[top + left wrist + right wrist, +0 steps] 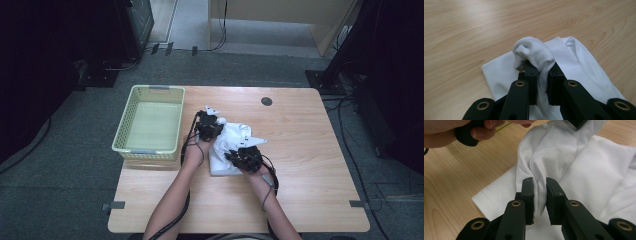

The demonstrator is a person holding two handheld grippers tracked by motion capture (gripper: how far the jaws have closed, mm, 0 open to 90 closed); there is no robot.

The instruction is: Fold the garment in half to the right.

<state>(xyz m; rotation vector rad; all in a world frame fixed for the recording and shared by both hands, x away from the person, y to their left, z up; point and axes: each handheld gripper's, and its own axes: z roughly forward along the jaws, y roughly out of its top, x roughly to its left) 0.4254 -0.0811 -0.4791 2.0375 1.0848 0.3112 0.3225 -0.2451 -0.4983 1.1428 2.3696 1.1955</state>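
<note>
Pinching white cloth (534,53) between both: left gripper (541,72) clamps bunched fold, right gripper (539,186) clamps ridge; rest on table (310,150).

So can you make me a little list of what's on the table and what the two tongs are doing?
table: light wood
cloth: white, crumpled, mid-table
basket: pale green, at the table's left edge, nothing seen inside
left tongs: shut on a bunched fold of the cloth
right tongs: pinching another fold of the cloth
cloth's state: partly pulled up, the rest lying on the table
</note>
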